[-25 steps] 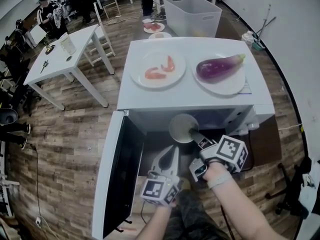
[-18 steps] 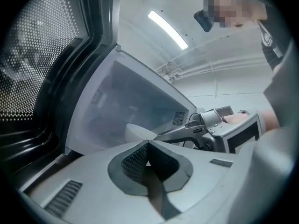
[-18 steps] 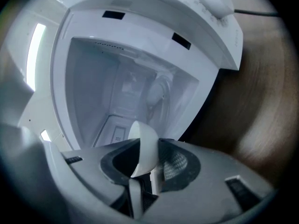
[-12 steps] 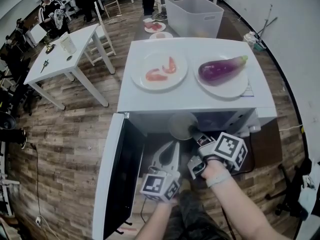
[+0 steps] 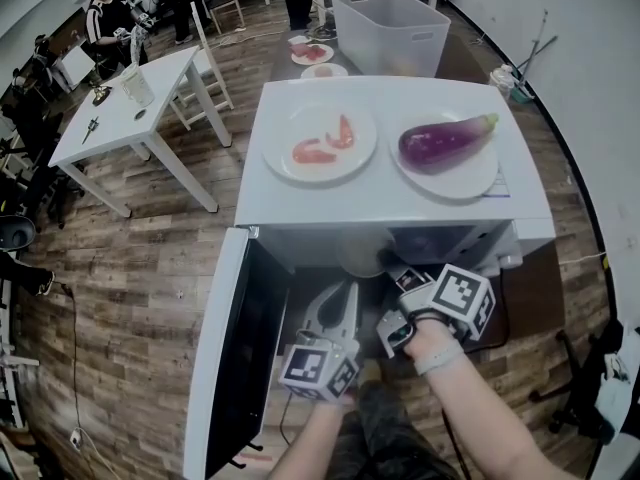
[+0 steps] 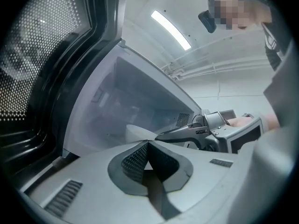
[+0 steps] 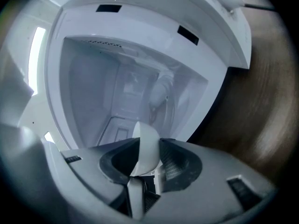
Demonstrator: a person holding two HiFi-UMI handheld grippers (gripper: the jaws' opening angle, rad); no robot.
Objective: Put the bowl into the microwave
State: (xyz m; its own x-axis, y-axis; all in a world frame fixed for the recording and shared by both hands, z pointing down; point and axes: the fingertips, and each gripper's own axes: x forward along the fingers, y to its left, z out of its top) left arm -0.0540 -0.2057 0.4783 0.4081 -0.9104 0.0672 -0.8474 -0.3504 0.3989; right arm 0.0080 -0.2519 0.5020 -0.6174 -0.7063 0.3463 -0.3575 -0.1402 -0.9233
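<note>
The white microwave (image 5: pixel 395 196) stands with its door (image 5: pixel 222 353) swung open to the left. My right gripper (image 5: pixel 388 264) reaches into the cavity mouth and pinches the rim of the white bowl (image 5: pixel 358 255), which is mostly tucked under the microwave's top edge. In the right gripper view the bowl's wall (image 7: pixel 145 134) stands edge-on between the jaws, and they have just been opening a little around it. My left gripper (image 5: pixel 345 293) hovers shut and empty in front of the opening. From the left gripper view the bowl (image 6: pixel 134 132) shows inside the cavity.
On top of the microwave sit a plate of shrimp (image 5: pixel 320 140) and a plate with an eggplant (image 5: pixel 445 140). A white bin (image 5: pixel 385 28) stands behind it. A white table (image 5: pixel 120 118) and several people are at the far left.
The bowl has gone further into the cavity and now shows less under the microwave's top edge. The right gripper followed it slightly; the left gripper stayed put.
</note>
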